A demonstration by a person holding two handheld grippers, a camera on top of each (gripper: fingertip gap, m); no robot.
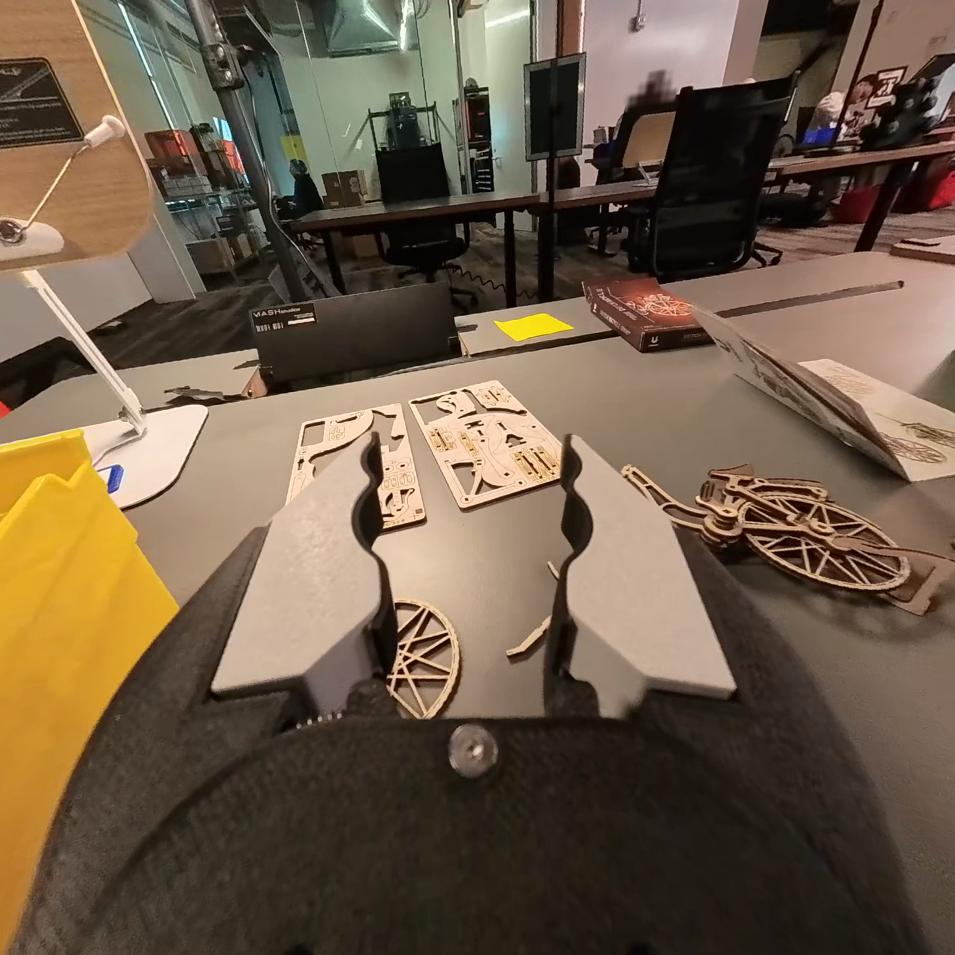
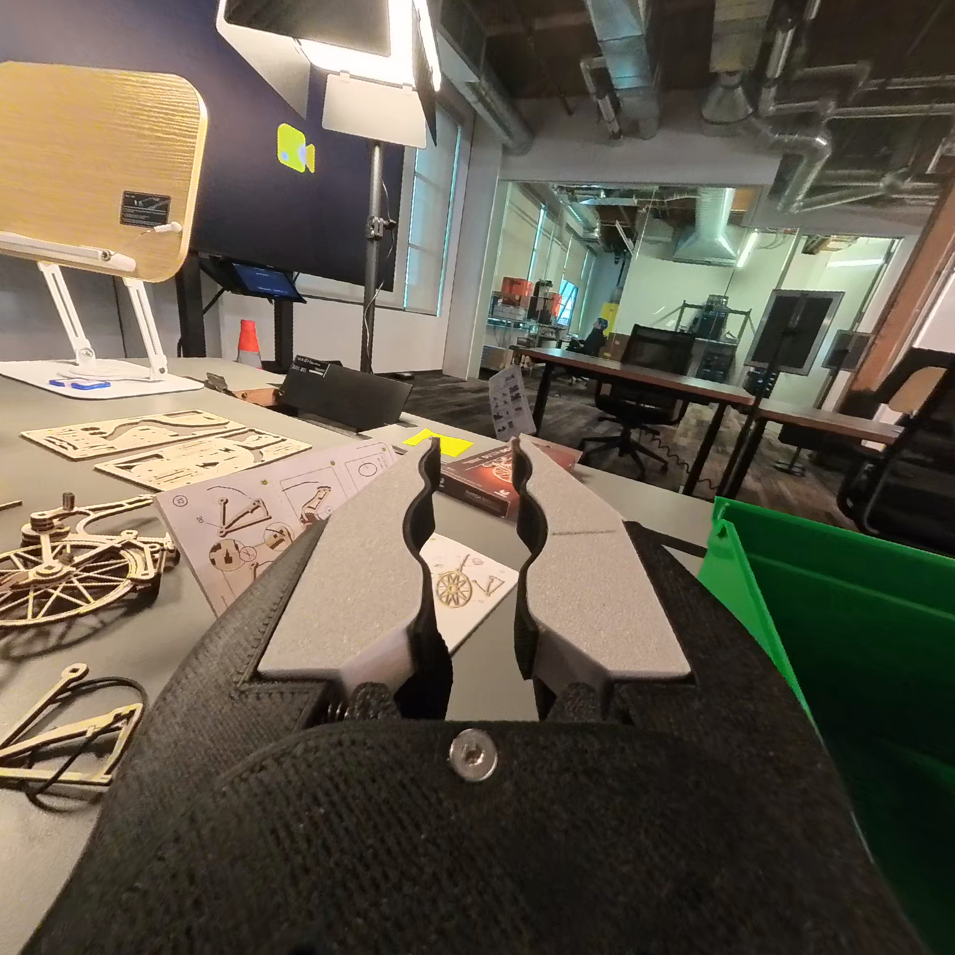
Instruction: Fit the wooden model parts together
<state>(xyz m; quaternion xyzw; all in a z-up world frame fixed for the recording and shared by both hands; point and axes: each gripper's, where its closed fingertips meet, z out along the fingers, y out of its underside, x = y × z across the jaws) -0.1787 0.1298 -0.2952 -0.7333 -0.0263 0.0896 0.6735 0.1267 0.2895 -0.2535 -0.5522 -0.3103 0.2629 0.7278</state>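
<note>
Left gripper (image 1: pixel 473 444), spread and empty, is hovering over the pale spoked wooden wheel (image 1: pixel 426 659) at lower centre; right gripper (image 2: pixel 476 447), part-spread and empty, is sitting farther off.

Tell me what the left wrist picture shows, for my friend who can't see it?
An open, empty hand-held gripper hovers over a grey table, above a loose wooden wheel. A half-built wooden bicycle lies to its right, two flat part sheets lie ahead, and a yellow bin stands on the left.
</note>
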